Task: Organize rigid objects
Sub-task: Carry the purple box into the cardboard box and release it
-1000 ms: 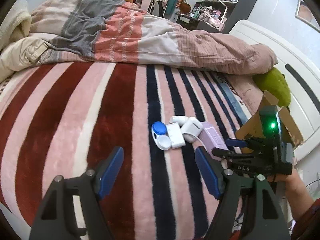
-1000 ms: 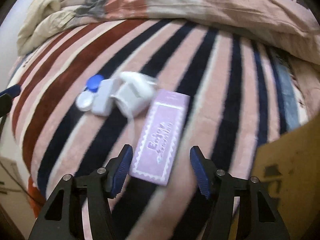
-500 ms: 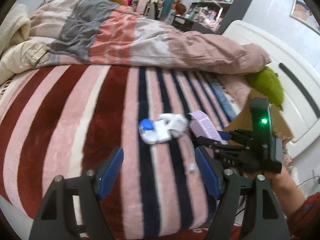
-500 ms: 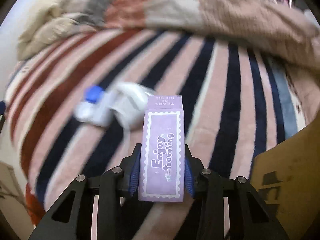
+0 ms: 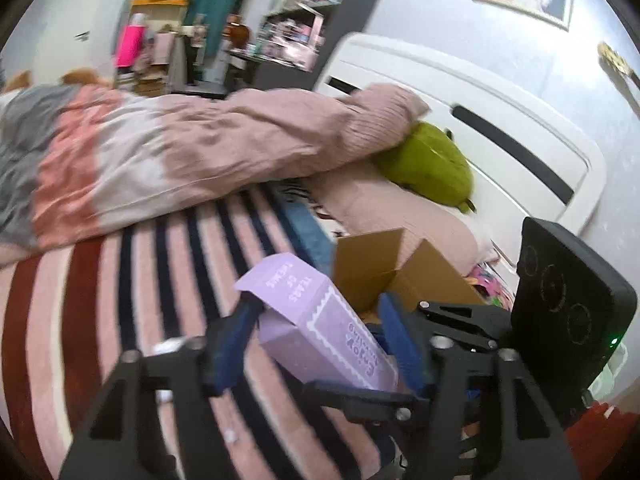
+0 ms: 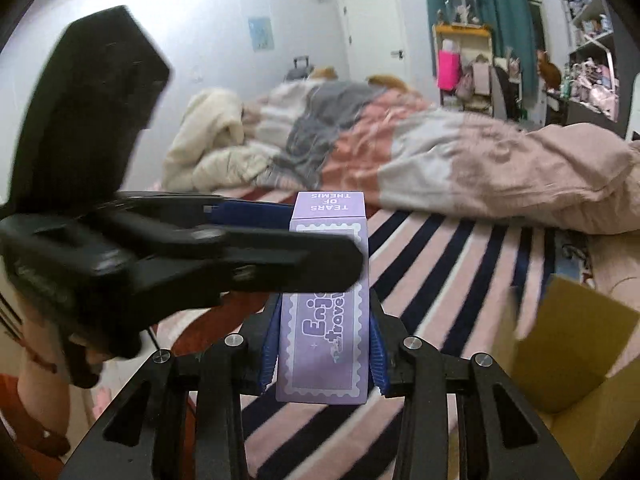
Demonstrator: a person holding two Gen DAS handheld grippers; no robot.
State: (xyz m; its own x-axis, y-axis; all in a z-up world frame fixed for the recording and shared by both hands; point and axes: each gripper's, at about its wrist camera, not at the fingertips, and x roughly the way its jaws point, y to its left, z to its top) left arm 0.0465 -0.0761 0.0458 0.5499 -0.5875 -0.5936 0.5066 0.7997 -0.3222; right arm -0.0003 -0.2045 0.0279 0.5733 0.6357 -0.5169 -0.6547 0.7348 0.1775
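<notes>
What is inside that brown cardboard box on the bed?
The cardboard box stands open, flaps up, showing only bare brown inner walls. Its bottom is hidden by its own walls and, in the left view, the purple carton.

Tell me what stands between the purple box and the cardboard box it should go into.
The right hand-held gripper is clamped on the purple box. The open cardboard box sits to its right on the striped blanket, with nothing visible between them. The left hand-held gripper, open, reaches in at the purple box's other side, away from that path.
</notes>
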